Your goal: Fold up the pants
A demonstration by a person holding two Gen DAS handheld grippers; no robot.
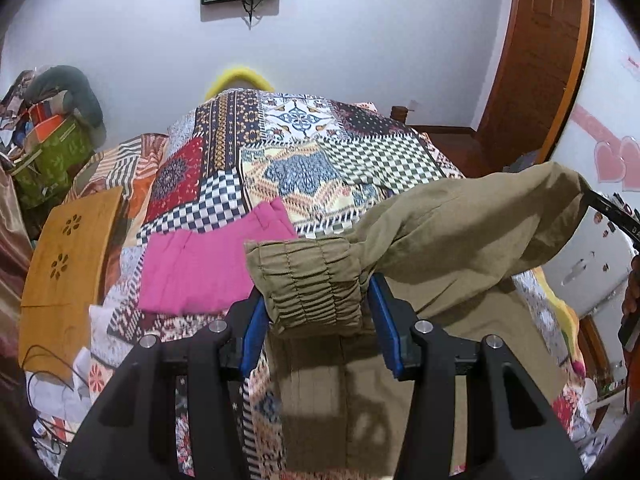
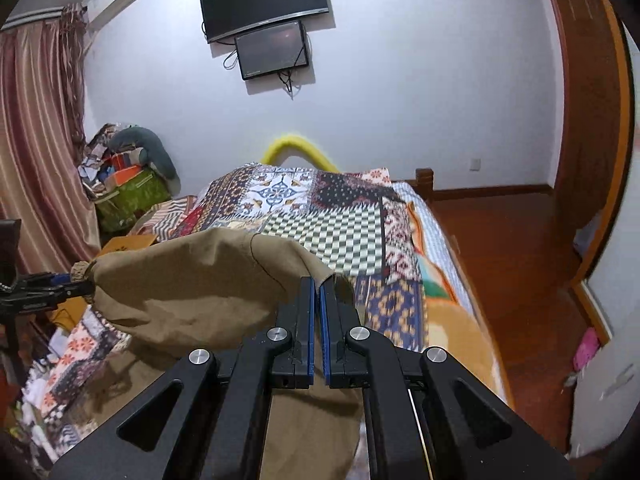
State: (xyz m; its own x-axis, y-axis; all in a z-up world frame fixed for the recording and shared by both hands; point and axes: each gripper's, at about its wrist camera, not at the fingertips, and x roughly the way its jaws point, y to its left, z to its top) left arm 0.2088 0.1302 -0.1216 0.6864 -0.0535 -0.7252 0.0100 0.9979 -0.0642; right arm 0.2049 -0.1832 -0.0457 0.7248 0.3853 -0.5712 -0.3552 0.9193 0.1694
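Observation:
Olive-khaki pants (image 1: 460, 232) hang stretched between my two grippers above a patchwork bedspread (image 1: 280, 152). My left gripper (image 1: 316, 300) is shut on the gathered elastic waistband (image 1: 312, 280), which bunches between its blue pads. In the right wrist view, my right gripper (image 2: 319, 284) is shut on the other edge of the pants (image 2: 192, 280). The cloth sags between the grippers and drapes down onto the bed. The left gripper also shows at the left edge of the right wrist view (image 2: 60, 286). The right gripper shows at the right edge of the left wrist view (image 1: 608, 208).
Folded pink pants (image 1: 208, 264) lie on the bed to the left. A wooden lap tray (image 1: 68, 264) lies at the bed's left edge. Bags and clutter (image 2: 128, 184) stand by the curtain. A wooden floor (image 2: 512, 260) and door lie right of the bed.

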